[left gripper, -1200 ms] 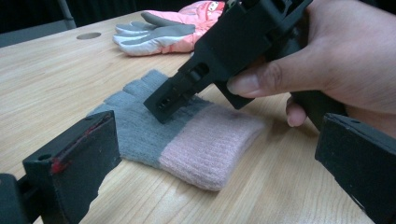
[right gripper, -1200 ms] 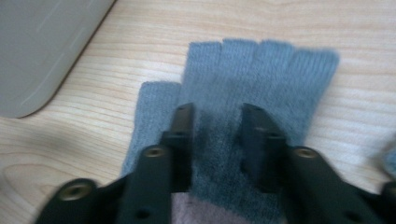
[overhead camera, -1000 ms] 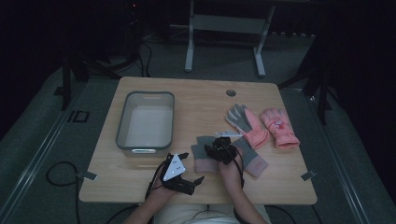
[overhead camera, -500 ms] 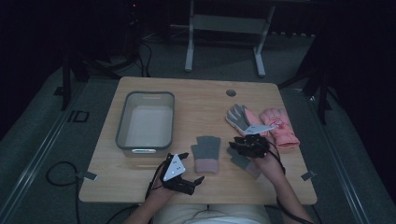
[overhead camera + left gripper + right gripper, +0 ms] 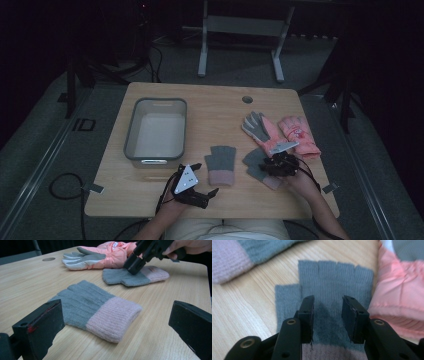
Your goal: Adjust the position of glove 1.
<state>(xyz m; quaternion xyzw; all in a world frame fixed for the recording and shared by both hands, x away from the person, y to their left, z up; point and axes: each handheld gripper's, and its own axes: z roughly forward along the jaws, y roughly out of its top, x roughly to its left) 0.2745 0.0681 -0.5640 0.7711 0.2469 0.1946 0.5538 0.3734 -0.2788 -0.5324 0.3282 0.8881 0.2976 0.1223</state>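
Two grey knit gloves with pink cuffs lie flat on the wooden table (image 5: 210, 105). One knit glove (image 5: 221, 165) (image 5: 97, 307) lies in the middle front, just beyond my left gripper (image 5: 206, 178) (image 5: 116, 307), whose jaws stand wide open and hold nothing. The second knit glove (image 5: 254, 162) (image 5: 120, 277) (image 5: 332, 277) lies to its right. My right gripper (image 5: 272, 165) (image 5: 133, 263) (image 5: 328, 301) points down onto it near the cuff. Its jaws have just been opening a little, with a gap between them over the flat grey knit.
A pink ski glove with a grey palm (image 5: 262, 127) (image 5: 100, 258) (image 5: 397, 295) and a second pink ski glove (image 5: 297, 132) lie right behind the right gripper. A grey plastic bin (image 5: 131, 137) stands at the left. A cable hole (image 5: 247, 99) sits near the far edge.
My right gripper has moved to the right, from beside the middle knit glove to over the second knit glove by the ski gloves. The left gripper has stayed put.
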